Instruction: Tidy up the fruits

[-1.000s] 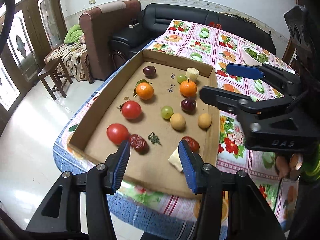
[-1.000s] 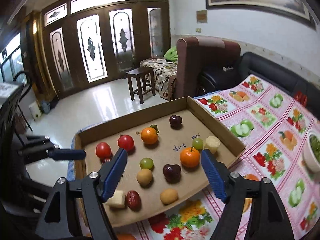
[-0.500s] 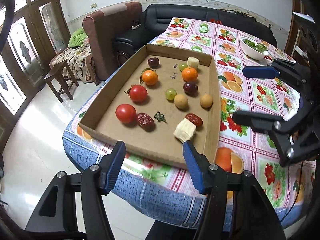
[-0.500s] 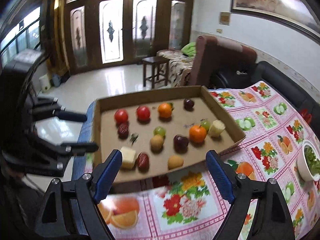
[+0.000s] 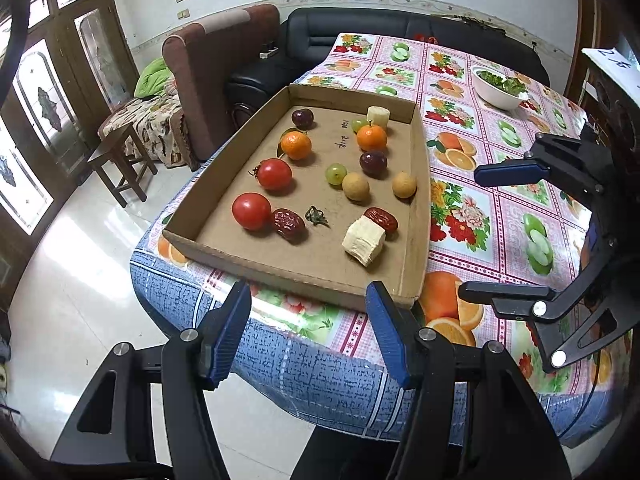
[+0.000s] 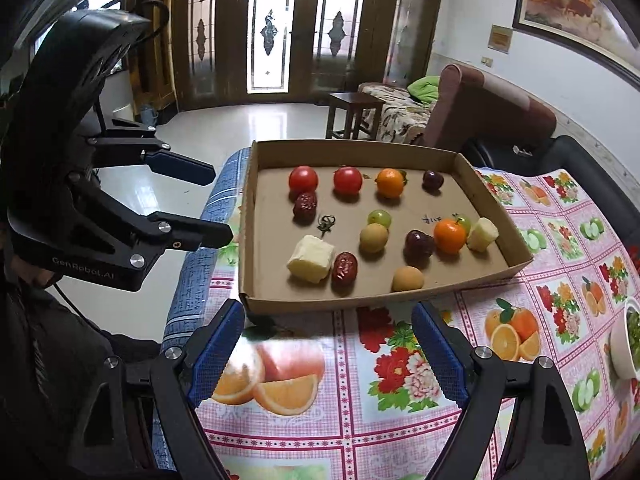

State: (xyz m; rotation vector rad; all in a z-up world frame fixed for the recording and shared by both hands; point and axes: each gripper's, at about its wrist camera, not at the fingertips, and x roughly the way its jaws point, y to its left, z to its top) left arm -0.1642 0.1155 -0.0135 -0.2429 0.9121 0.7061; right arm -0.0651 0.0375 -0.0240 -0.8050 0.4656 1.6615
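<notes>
Behind the fruit-print tablecloth [image 6: 400,360] stand glazed wooden doors and a brown armchair. Since a second ago both tools have pulled back from the cardboard tray [image 5: 420,200]: the left gripper [image 5: 308,332] was over the tray's near end with its pads around the dates, and now sits short of the tray's near wall, off the table edge; the right gripper [image 6: 328,356] has likewise backed away and now hangs over the cloth, with the tray just ahead. Both are wide open and hold nothing. That retreat suggests, to my eye, that the sorting is finished or paused (tomatoes [image 5: 252,210], oranges [image 5: 296,145] and dates [image 5: 288,222] lie in loose pairs). "GenRobot.AI" reads on the left tool's body in the right wrist view; ink marks on the tray floor are illegible.
</notes>
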